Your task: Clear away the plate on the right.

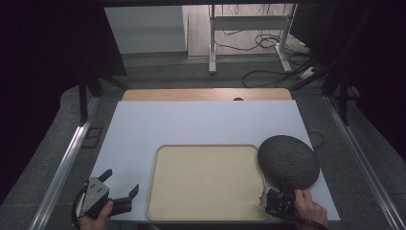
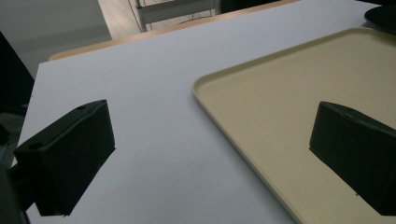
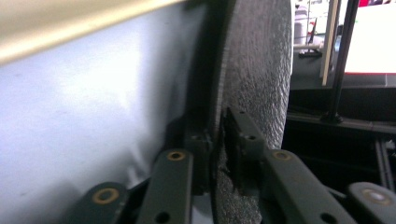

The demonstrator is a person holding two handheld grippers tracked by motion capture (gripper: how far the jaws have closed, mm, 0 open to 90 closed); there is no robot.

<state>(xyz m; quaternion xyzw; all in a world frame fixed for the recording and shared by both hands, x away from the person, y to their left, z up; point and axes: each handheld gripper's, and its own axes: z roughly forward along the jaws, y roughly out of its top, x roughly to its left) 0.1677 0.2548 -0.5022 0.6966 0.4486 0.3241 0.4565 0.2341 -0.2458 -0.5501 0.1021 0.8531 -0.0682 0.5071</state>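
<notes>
So nearest the camera you've got both hands at the bottom edge of the tabletop (image 1: 201,122). The left claw (image 1: 122,183) is spread wide with nothing in it, parked just off the left rim of the tray (image 1: 206,184). My guess is it's just waiting there out of the way, or ready to steady the tray.

The right claw (image 1: 280,194) is clamped tight on the near edge of the mat (image 1: 288,160), a dark grey round felt-looking thing. In the right gripper view the jaws pinch the thin rim from both faces, and the mat reads edge-on there because the hand is rolled over. Grabbing by the rim makes sense, since something that flat gives you nothing else to hold.

The mat sits just right of the tray, its left edge over the tray's rim. The tray itself is empty, so it looks like the likely drop spot.

Past that it's just bare tabletop.
</notes>
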